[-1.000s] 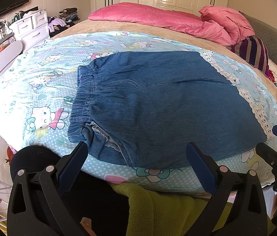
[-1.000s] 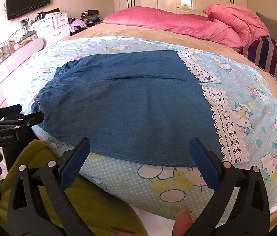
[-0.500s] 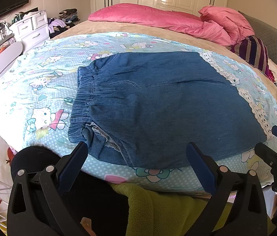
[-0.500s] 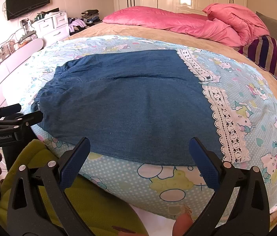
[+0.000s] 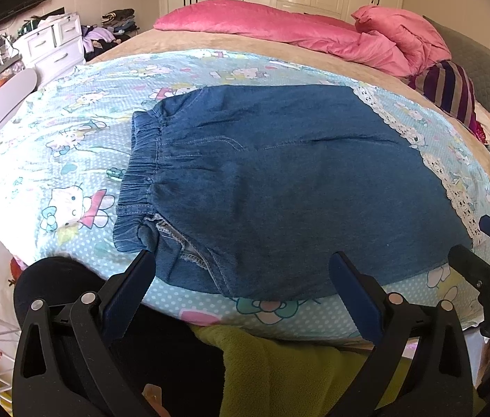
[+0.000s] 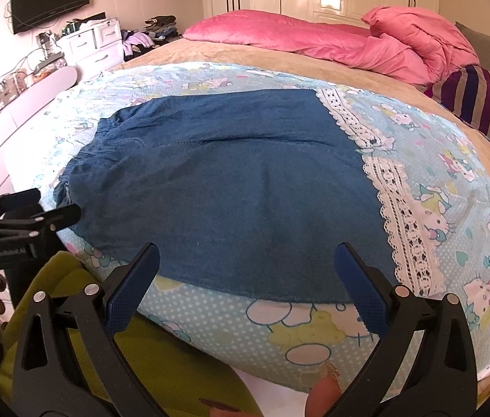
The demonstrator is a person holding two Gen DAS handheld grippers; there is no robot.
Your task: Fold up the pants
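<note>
A big bed point(image 5: 71, 160) with a cartoon cat sheet holds the blue pants point(image 5: 279, 187), lying flat near its front edge. The pants stretch sideways, with the stretchy waist on the left and the lacy leg ends point(image 6: 398, 215) on the right. The left gripper point(image 5: 241, 271) is just in front of the waist end, and the right gripper point(image 6: 246, 264) is nearer the lace. Both are spread wide and hold nothing
</note>
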